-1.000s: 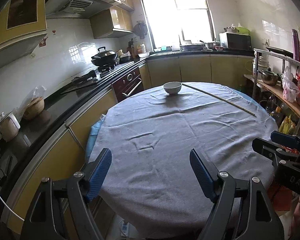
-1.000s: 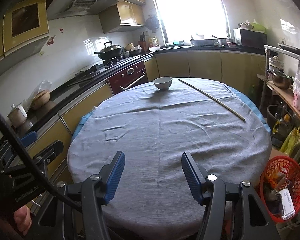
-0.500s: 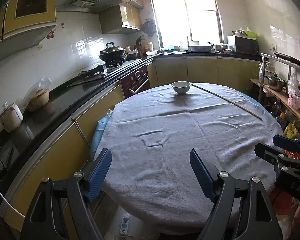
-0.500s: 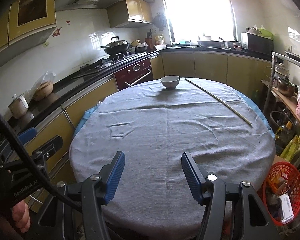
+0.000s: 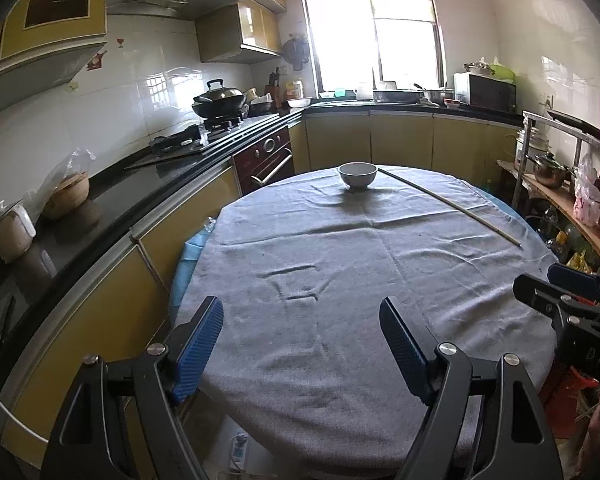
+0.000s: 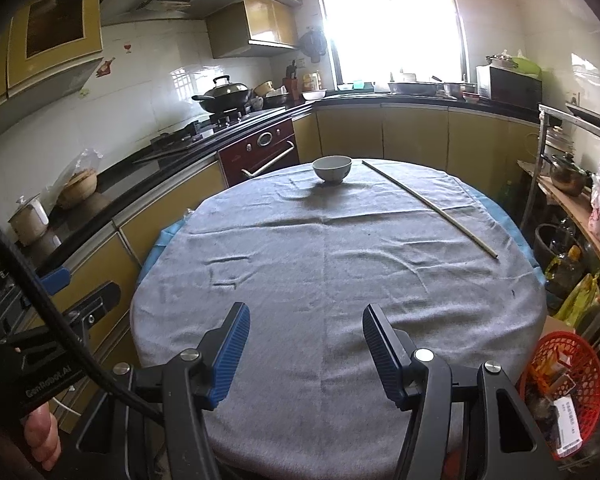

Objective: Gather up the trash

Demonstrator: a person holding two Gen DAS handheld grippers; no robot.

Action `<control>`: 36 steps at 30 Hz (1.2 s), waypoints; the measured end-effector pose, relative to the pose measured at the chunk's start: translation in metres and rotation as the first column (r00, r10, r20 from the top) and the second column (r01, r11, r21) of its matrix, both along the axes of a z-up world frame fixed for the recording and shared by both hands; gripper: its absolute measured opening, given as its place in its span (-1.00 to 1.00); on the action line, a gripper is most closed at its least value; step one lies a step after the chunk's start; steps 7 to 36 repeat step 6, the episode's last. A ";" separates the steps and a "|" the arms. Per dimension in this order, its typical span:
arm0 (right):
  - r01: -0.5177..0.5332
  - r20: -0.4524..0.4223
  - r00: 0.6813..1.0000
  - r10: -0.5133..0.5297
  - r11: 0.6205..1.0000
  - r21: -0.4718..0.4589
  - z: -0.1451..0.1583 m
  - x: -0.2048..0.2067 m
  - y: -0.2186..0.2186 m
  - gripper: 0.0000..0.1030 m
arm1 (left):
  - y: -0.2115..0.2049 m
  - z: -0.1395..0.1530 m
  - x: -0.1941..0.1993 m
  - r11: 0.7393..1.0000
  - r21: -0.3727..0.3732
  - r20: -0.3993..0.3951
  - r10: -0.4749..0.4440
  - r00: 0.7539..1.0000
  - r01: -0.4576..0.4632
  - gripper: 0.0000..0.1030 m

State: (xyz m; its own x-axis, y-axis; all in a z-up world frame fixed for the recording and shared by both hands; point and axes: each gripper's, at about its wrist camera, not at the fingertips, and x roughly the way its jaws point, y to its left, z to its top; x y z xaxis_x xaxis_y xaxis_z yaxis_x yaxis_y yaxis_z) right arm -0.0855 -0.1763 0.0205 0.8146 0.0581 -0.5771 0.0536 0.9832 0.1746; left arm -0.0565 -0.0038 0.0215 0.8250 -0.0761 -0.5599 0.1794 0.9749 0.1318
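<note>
While poised over the near rim of the table (image 5: 532, 320): left gripper (image 5: 300, 304), jaws wide apart, blue pads (image 5: 198, 348) bare, nothing clamped. Right gripper (image 6: 305, 309), jaws apart but narrower than the left, likewise clamped on nothing. Black cable (image 6: 40, 300) and a hand (image 6: 40, 432) left of the right jaws, beside the other gripper's body.

Directly under and ahead of both sets of jaws: grey cloth (image 5: 340, 264), creased, covering the round table top; blue underlayer (image 5: 190, 248) showing left of the left jaws at the table edge.

Right of the right jaws, below the table edge and well apart from the pads: red basket (image 6: 594, 376), holding packets and paper (image 6: 566, 420). Only trash identified; contents otherwise too jumbled to tell.

Ahead and right of the jaws: long thin stick (image 5: 452, 208) lying flat on the cloth, running diagonally toward the far rim.

Far ahead of the jaws, near the far rim: white bowl (image 5: 357, 174), upright, just left of the stick's far end, apart from it.

Beyond and left of the jaws: black counter (image 5: 112, 208), bagged clay pot (image 5: 66, 196), dark red oven (image 5: 268, 156), lidded wok (image 5: 220, 98) on the hob.

Right of the jaws: shelf rack (image 5: 560, 200) with steel pot (image 5: 548, 170).

Farthest ahead: microwave (image 5: 486, 94) and bright window (image 5: 372, 28).
</note>
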 end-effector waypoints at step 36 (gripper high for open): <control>0.027 -0.017 0.999 -0.027 1.000 0.013 -0.005 0.022 -0.015 0.33 | -0.009 -0.009 0.028 0.999 -0.023 -0.039 -0.025 0.999 0.024 0.57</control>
